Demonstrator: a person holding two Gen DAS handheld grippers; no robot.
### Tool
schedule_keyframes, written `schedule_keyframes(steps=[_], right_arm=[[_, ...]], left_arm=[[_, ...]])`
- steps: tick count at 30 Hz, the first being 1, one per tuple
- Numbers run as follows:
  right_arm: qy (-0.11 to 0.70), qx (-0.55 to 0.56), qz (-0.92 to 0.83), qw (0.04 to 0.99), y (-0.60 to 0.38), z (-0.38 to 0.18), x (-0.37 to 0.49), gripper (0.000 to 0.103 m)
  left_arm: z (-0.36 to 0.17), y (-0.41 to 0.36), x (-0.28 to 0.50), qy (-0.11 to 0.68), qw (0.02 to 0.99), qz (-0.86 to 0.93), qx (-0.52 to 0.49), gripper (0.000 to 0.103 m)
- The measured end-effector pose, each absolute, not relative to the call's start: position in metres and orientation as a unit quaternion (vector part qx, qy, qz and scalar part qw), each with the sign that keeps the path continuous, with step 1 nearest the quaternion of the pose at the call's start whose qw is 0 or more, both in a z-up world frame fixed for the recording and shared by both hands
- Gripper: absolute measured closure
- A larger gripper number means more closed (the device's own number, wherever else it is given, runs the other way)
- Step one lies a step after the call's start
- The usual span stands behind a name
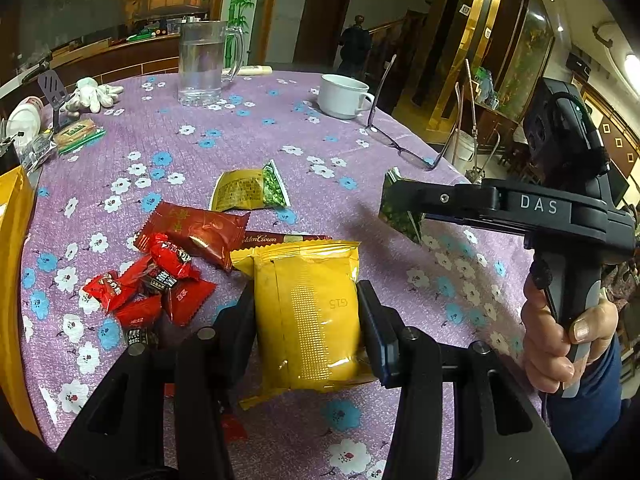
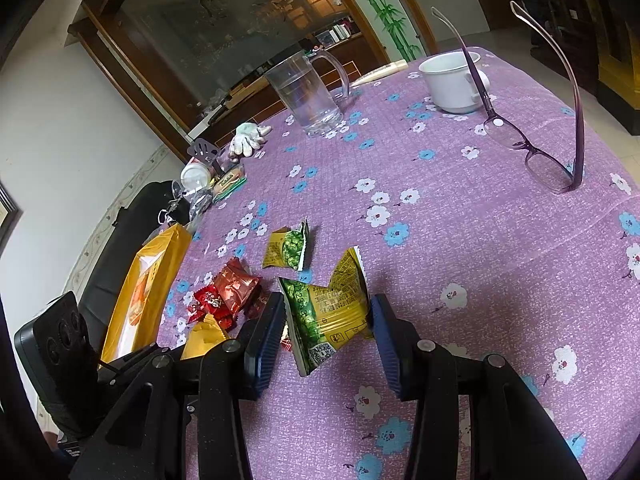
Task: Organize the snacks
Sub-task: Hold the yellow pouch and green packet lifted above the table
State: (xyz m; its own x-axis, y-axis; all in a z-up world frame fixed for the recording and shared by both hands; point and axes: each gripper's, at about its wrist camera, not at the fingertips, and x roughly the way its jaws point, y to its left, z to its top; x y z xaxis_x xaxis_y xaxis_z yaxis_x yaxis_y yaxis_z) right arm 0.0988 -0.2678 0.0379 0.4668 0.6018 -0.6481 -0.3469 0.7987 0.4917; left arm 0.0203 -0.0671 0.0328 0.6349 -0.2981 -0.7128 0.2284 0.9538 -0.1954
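Note:
My left gripper (image 1: 306, 312) is shut on a yellow snack packet (image 1: 310, 312), held just above the purple flowered tablecloth (image 1: 360, 152). My right gripper (image 2: 328, 320) is shut on a green-and-yellow pea snack packet (image 2: 328, 312); the same packet (image 1: 398, 208) shows at the right gripper's tip in the left wrist view. A second pea packet (image 1: 250, 190) (image 2: 289, 248) lies flat near the middle of the table. A pile of red wrapped candies (image 1: 160, 276) (image 2: 224, 298) lies to the left, with a dark red packet (image 1: 196, 228) on top.
A glass mug of water (image 1: 206, 64), a white cup (image 1: 344, 96) and upturned spectacles (image 2: 536, 152) stand farther back. A white glove (image 1: 94, 94), a wafer pack (image 1: 76, 134) and clutter sit at the far left. A yellow bag (image 2: 148, 296) stands at the left table edge.

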Motion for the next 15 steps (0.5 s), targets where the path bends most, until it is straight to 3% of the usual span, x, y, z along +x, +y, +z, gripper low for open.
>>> schedule_keyframes(steps=[15], right_arm=[[0.433,0.148,0.277,0.845,-0.2699,0.0389,0.0996,0.058]], left_arm=[[0.0339,-0.0665,0.0198,0.400,0.904,-0.147,-0.043,0.058]])
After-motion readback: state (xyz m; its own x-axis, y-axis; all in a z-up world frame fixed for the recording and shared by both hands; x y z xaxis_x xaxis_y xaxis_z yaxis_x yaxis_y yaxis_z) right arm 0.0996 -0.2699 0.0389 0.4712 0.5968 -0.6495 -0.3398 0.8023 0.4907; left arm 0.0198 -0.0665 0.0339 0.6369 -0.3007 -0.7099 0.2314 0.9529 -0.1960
